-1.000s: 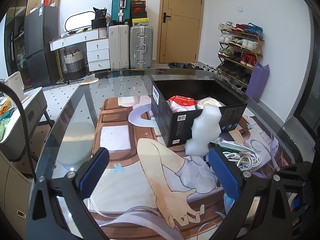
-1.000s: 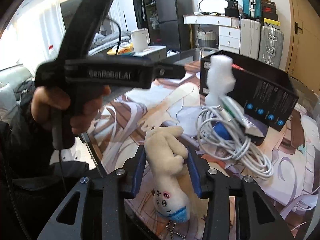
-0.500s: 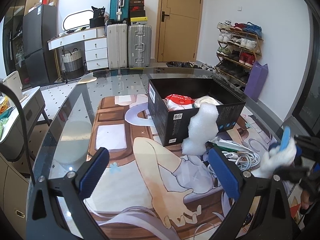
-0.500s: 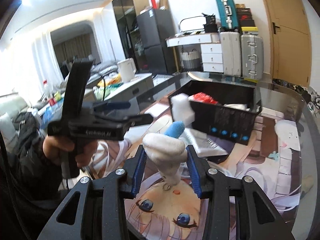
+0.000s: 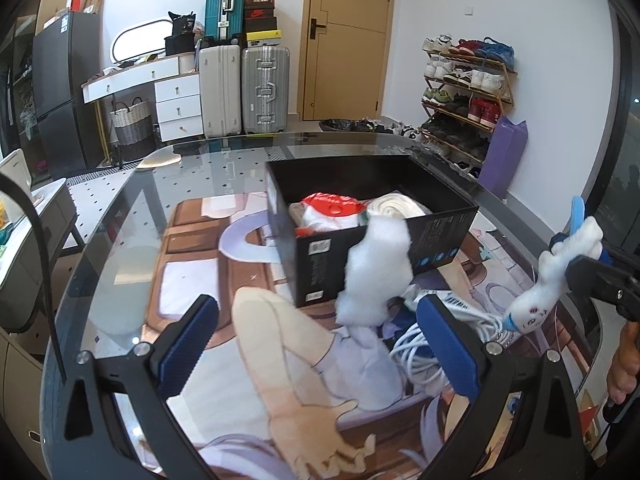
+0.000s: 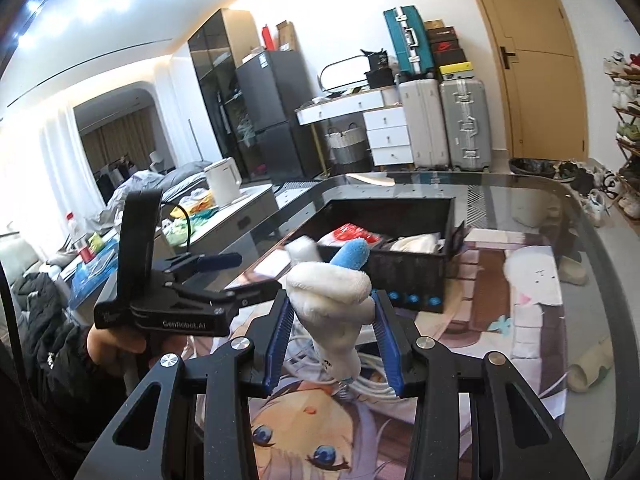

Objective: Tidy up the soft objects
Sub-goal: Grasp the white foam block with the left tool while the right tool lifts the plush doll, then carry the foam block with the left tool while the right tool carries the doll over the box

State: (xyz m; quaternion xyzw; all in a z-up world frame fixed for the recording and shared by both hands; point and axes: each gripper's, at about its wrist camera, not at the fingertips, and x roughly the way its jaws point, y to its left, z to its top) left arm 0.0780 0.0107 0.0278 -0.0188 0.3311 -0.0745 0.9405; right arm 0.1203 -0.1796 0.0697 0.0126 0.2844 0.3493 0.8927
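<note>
Right wrist view: the white plush toy with a blue tip is clamped between the right gripper pads, held in the air above the glass table (its face end hangs downward). Beyond it sits the black box, already holding soft items. A white foam piece leans against the box's near wall, beside a white cable. The left gripper hovers with jaws wide, empty.
</note>
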